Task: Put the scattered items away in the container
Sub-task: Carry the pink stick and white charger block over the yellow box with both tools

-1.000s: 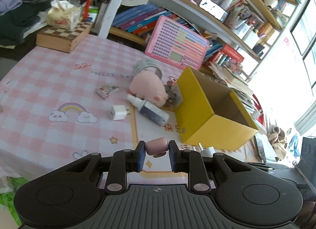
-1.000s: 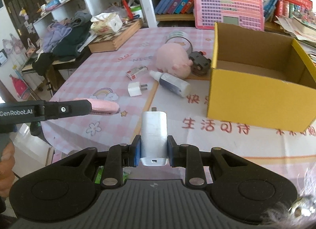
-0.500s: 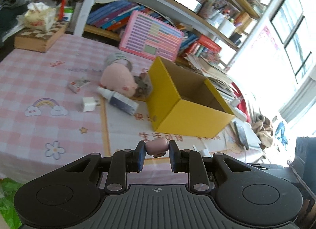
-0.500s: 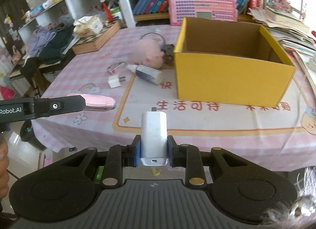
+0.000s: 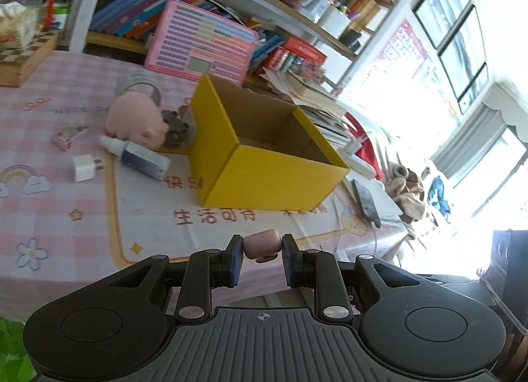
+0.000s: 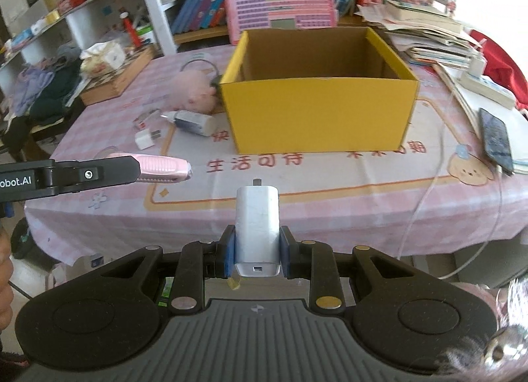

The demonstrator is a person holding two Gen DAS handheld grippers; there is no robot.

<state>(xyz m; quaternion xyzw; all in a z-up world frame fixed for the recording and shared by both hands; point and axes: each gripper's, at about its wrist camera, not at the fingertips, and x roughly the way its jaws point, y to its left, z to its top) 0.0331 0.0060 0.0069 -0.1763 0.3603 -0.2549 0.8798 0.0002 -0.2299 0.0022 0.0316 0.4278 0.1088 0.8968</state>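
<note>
Yellow box [image 6: 316, 118] is set open on the pink checked table [image 6: 330, 213], nothing seen inside. Just left of it four loose items are lain: one pink pig plush [image 6: 196, 91], one bottle [image 6: 194, 120], one small white plug [image 6: 145, 139], one small packet [image 5: 67, 135]. White charger [image 6: 258, 237] is clamped by the right gripper [image 6: 257, 255], pink cylinder [image 5: 262, 245] is clamped by the left gripper [image 5: 261, 256]; both are held short of the box, before the table edge
</note>
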